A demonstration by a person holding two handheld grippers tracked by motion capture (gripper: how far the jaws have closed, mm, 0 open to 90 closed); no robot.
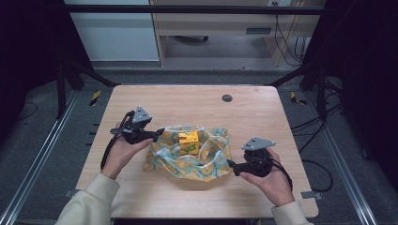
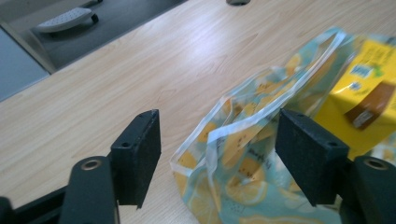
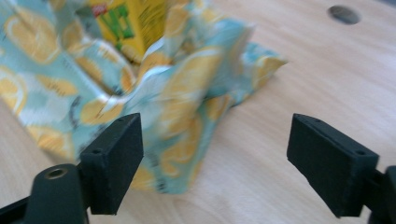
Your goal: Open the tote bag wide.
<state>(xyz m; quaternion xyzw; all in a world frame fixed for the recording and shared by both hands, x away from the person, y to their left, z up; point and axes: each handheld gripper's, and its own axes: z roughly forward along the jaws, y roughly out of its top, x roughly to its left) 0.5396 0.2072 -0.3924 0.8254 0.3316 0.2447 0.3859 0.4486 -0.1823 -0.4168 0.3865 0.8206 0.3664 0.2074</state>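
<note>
A crumpled plastic bag (image 1: 190, 157) printed with lemon slices lies in the middle of the wooden table (image 1: 187, 101). A yellow carton (image 1: 188, 142) stands inside its open mouth. My left gripper (image 1: 159, 132) hovers at the bag's left rim with its jaws open. In the left gripper view the bag's rim (image 2: 243, 182) sits in the gap of the left gripper (image 2: 217, 154), untouched by the pads, and the carton (image 2: 359, 93) is behind it. My right gripper (image 1: 231, 165) is at the bag's right edge, open. In its view the right gripper (image 3: 215, 158) holds nothing, with the bag (image 3: 177, 98) and carton (image 3: 126, 23) just beyond.
A round dark cable hole (image 1: 227, 98) sits near the table's far edge. Bare wood surrounds the bag on all sides. Beyond the table are a grey floor, black frame legs and a light wooden desk (image 1: 211, 23) with cables.
</note>
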